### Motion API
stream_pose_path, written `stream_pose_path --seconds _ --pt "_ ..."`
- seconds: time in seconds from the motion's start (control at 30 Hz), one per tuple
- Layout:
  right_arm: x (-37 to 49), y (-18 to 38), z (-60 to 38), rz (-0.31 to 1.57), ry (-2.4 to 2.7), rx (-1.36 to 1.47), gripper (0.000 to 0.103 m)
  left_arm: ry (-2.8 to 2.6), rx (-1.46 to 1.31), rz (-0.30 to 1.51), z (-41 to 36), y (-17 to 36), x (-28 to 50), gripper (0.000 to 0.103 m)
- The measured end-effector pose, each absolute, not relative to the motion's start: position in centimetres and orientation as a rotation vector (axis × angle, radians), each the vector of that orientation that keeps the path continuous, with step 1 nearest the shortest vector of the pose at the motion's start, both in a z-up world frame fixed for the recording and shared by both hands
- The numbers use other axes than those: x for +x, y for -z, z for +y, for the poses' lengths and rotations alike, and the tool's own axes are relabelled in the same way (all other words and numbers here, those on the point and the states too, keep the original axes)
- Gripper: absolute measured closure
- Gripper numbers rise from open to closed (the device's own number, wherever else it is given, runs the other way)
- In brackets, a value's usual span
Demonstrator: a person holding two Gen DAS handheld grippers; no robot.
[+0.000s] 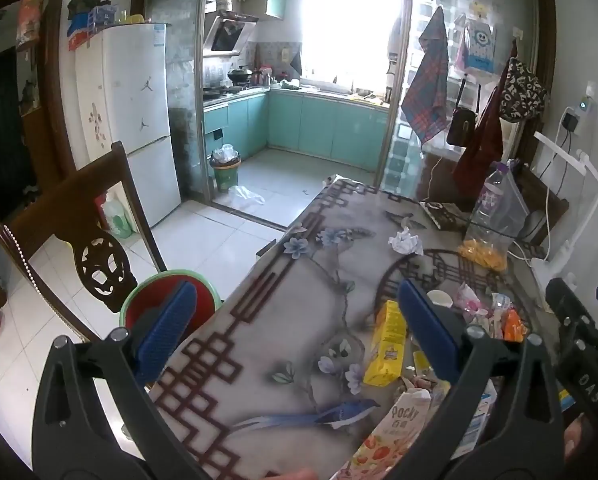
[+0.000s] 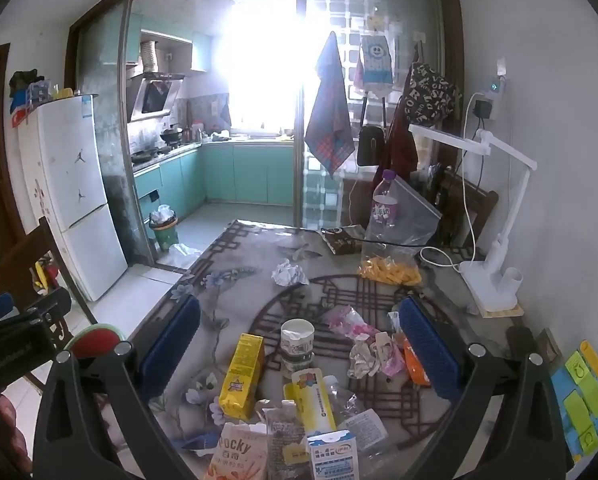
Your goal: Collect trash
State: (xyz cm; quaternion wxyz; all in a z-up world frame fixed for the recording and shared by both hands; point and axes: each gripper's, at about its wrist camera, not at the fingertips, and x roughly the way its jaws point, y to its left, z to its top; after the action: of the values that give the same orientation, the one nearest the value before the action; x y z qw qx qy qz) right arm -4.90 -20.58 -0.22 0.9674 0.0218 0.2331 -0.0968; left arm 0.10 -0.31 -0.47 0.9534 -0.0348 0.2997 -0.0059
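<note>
Both my grippers hang over the near end of the table, each with its jaws spread as wide as they go and nothing between the pads. The trash lies in a loose heap directly ahead of and below my right gripper: the yellow carton lies with its long axis running away from me, leaning slightly right at the far end, the paper cup stands just beyond it, and the Pocky box lies nearest, at the bottom edge of that view. My left gripper sits off to the left, straddling the table's edge, so the same yellow carton falls just inside its right finger and the heap lies to its right. The red bin with a green rim stands on the floor beside the table, behind my left finger, close to that hand. I judge the right hand is the better one for picking from the heap, closing across the carton's narrow width, while the bin lies to the left, so whatever I lift must cross toward that side.
</note>
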Motion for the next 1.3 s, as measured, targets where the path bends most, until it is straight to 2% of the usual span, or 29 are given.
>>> stream_pose_path --seconds 1.3 --pt "-3.9 0.8 -20.5 0.498 0.208 0.041 0.007 0.012 -0.043 0.611 0.4 0.8 0.4 0.004"
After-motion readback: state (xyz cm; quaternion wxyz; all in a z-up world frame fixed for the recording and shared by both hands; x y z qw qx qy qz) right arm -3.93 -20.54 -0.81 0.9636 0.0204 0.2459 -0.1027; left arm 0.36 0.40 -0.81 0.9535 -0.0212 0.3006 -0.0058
